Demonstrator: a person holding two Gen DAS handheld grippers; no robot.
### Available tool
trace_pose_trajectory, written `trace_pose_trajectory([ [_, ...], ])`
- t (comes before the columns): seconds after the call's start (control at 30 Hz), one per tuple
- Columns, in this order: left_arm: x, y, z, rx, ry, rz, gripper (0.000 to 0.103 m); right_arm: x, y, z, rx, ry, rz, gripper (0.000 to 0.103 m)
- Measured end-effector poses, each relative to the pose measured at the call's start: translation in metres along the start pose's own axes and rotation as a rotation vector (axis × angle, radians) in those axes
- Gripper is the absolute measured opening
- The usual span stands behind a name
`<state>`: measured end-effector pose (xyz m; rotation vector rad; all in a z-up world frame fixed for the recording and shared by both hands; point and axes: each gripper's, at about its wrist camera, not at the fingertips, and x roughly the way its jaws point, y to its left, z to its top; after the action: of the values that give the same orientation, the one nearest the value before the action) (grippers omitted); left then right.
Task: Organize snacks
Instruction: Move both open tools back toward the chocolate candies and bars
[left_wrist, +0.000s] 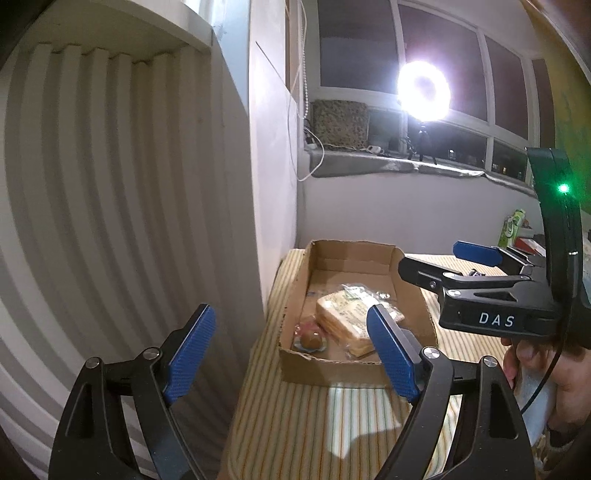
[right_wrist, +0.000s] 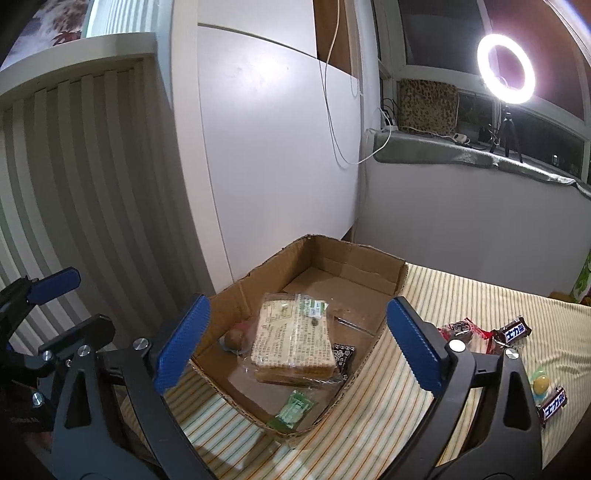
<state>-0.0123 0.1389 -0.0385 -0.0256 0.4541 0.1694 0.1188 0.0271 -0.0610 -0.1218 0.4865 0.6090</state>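
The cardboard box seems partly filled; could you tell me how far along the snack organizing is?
Done: the cardboard box already holds a sandwich pack, a small green packet and a round brown snack. In hand: nothing; the left gripper and right gripper are open. Left: two chocolate bars and a red packet lie on the striped cloth.

A cardboard box (right_wrist: 373, 273) sits on the tabletop (right_wrist: 461, 295) against the wall, holding a bread packet (right_wrist: 291, 338) with a small sachet (right_wrist: 293, 408) in front of it and a round snack (right_wrist: 234, 339) at its left — two chocolate bars (right_wrist: 515, 330) lie outside, right of the box.
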Motion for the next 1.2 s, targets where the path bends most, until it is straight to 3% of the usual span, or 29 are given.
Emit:
trace_pose_trajectory([
  [0.3, 0.0, -0.015, 0.001, 0.03, -0.005, 0.004, 0.084, -0.019, -0.013, -0.016, 0.007, -0.017, -0.02, 0.098],
  [0.53, 0.008, -0.057, 0.001, 0.084, 0.016, -0.042, 0.084, -0.047, -0.063, -0.049, 0.065, -0.013, -0.086, 0.098],
  [0.7, 0.02, -0.115, 0.0, 0.158, 0.05, -0.121, 0.084, -0.076, -0.12, -0.083, 0.15, 0.008, -0.164, 0.098],
  [0.9, 0.033, -0.185, -0.001, 0.227, 0.075, -0.254, 0.084, -0.127, -0.201, -0.124, 0.286, 0.018, -0.327, 0.098],
  [1.03, 0.035, -0.217, -0.005, 0.277, 0.082, -0.305, 0.084, -0.153, -0.232, -0.139, 0.33, 0.024, -0.401, 0.098],
  [1.2, 0.033, -0.229, -0.008, 0.301, 0.086, -0.336, 0.084, -0.168, -0.242, -0.141, 0.347, 0.016, -0.423, 0.098],
])
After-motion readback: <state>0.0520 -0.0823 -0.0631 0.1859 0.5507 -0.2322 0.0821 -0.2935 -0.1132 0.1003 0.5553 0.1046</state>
